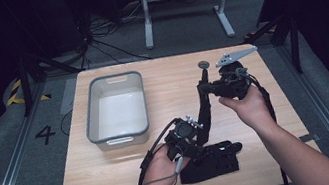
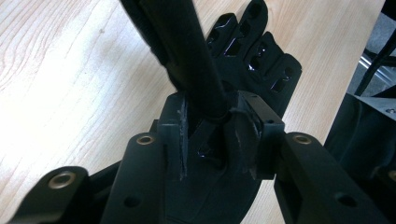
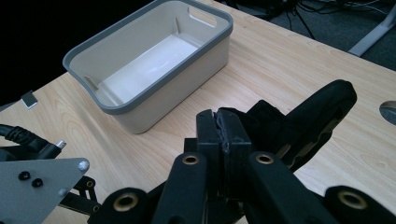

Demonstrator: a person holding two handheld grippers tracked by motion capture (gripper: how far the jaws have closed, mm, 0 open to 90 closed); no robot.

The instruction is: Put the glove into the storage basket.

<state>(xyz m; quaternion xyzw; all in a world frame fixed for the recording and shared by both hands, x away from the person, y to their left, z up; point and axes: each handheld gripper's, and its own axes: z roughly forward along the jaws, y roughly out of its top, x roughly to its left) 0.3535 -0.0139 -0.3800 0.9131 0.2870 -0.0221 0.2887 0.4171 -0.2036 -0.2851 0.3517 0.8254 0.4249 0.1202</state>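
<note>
High view: the left gripper sits near the front of the pale wooden table, pinching the lower end of a long black strap-like piece of a black open-toed sandal that lies flat at the near middle; the right gripper is raised farther back and to the right, holding the strap's upper end, so the strap stands stretched between the two; an empty grey-rimmed white plastic tub rests to the left and farther off, well apart from both hands.

Left gripper view: the jaws are drawn narrow onto the black strap, which rises from between them; the sandal's slotted sole lies on the wood just beyond.

Right gripper view: the jaws are pressed together, and a black piece runs on past their tips; the tub lies ahead to the left with its mouth open.

By my reading the sandal is being lifted or straightened before going into the tub; the next move calls for carrying it left and farther back over the near rim; bare wood lies between, though the table's near edge is close behind the sole.
</note>
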